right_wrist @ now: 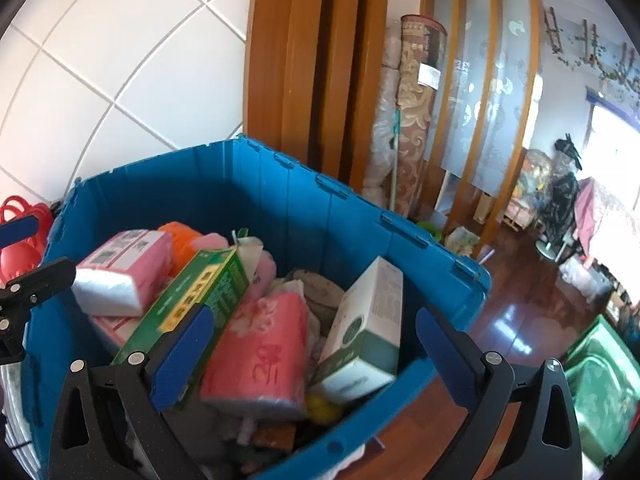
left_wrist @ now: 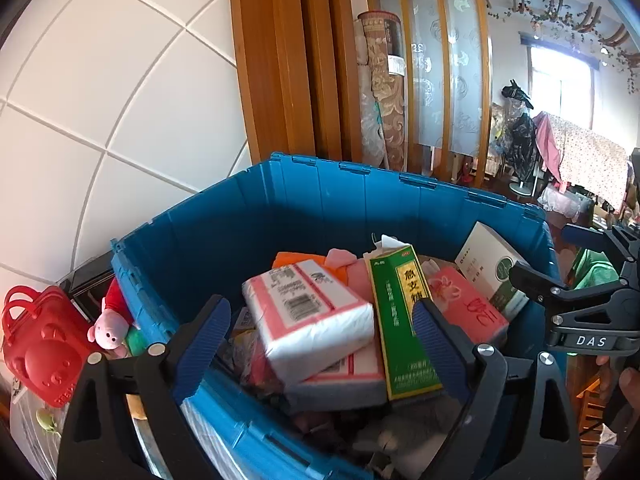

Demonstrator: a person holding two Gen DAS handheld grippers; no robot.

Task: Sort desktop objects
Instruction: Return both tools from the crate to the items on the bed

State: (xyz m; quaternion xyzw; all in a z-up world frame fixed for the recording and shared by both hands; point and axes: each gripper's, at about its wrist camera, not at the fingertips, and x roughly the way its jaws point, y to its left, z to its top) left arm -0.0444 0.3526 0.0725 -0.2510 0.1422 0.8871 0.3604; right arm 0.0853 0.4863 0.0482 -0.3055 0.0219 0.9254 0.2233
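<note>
One blue crate [right_wrist: 280, 184] holds three tissue packs [left_wrist: 308, 316], two boxes [right_wrist: 368, 328].

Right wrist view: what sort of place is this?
Likely a lived-in home, not a lab: a blue bin of household goods by a tiled wall, rolled rugs against a wooden partition, and a cluttered room with a cloth-covered table beyond.

A white tiled wall [left_wrist: 100, 92] meets a wooden door frame [right_wrist: 304, 64], where rolled carpets [right_wrist: 412, 120] lean beside frosted glass panels [left_wrist: 444, 60]. Daylight from a window [left_wrist: 560, 84] glares off the dark red wood floor [right_wrist: 516, 300]. Leafy garlands [left_wrist: 560, 12] hang along the far wall.
</note>
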